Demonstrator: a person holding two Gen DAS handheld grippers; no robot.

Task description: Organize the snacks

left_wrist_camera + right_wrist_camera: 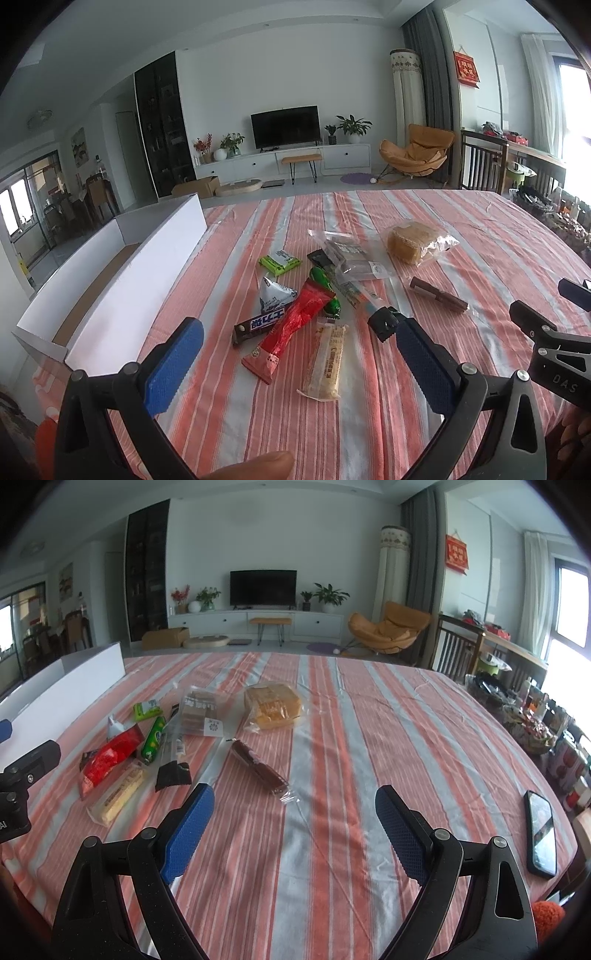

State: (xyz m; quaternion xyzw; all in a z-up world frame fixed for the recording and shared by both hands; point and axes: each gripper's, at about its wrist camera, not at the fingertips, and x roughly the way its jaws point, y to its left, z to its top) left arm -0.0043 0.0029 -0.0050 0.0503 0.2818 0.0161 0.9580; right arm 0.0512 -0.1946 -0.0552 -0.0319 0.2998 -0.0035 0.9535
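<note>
A surface (pixel 332 709) covered by a cloth striped in orange, grey and white is seen in both views. Behind it a living room is shown, with a television (pixel 263 588) on a low white cabinet, potted plants, an orange lounge chair (pixel 388 633) and a dark tall cabinet.

The snacks are gathered toward the left part of the surface. In the left wrist view a red packet (pixel 291 328) is laid across a black bar (pixel 258 325), with a pale wafer pack (pixel 327 363) just beside it, a green wrapper (pixel 325 291), a small green pack (pixel 279 261), a clear bag of dark pieces (pixel 351 258), a bag of yellow cakes (pixel 417 240) and a brown stick (pixel 437 294) apart to the right. An open white box (pixel 122 280) is stood along the left edge; its inside is shown only in this view.

A black phone (pixel 541 834) near the right edge, and cluttered goods beyond that edge, are shown only in the right wrist view.

The left tongs (pixel 299 365) are held wide apart above the red packet and wafer pack, with nothing gripped. The right tongs (pixel 295 827) are likewise spread wide and empty, over bare cloth near the brown stick (pixel 258 766). A fingertip (pixel 258 467) is seen at the bottom of the left view.
</note>
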